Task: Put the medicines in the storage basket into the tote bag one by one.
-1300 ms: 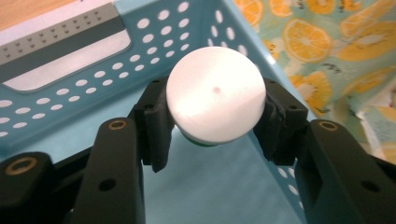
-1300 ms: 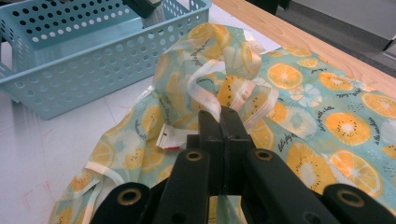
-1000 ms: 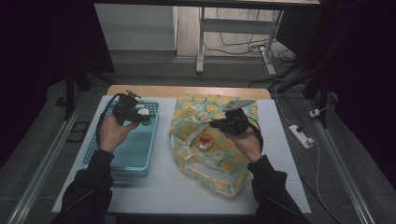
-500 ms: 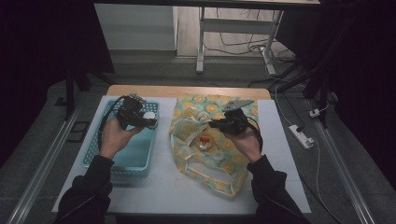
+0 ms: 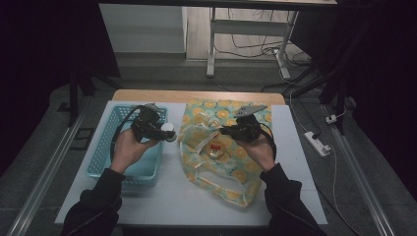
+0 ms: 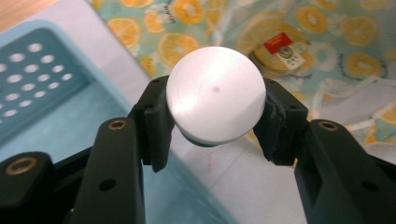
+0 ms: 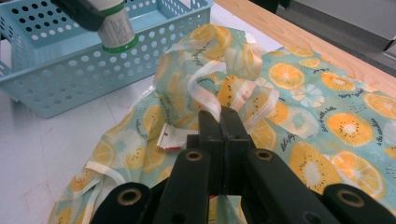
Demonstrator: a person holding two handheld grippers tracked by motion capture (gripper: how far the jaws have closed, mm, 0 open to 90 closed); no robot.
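My left gripper (image 5: 160, 132) is shut on a white bottle (image 5: 168, 133) with a green band, held above the right rim of the blue basket (image 5: 105, 152). In the left gripper view both pads press the sides of the bottle's round white cap (image 6: 216, 100). A fruit-print cloth bag (image 5: 231, 169) lies open at mid-table with a round tin (image 5: 215, 149) bearing a red label inside. My right gripper (image 5: 227, 131) is shut on the bag's pale strap (image 7: 205, 98) and holds the mouth up. The right gripper view has the bottle (image 7: 114, 28) at its top left, over the basket (image 7: 56, 88).
The white tabletop (image 5: 300, 167) has bare room to the right of the bag and along the front edge. A wooden strip (image 5: 196, 96) runs along the table's far side. A power strip (image 5: 316, 143) lies on the floor at the right.
My left gripper has carried the bottle rightward and slightly up, from over the basket's middle to its right rim. The right gripper and the bag have stayed still.
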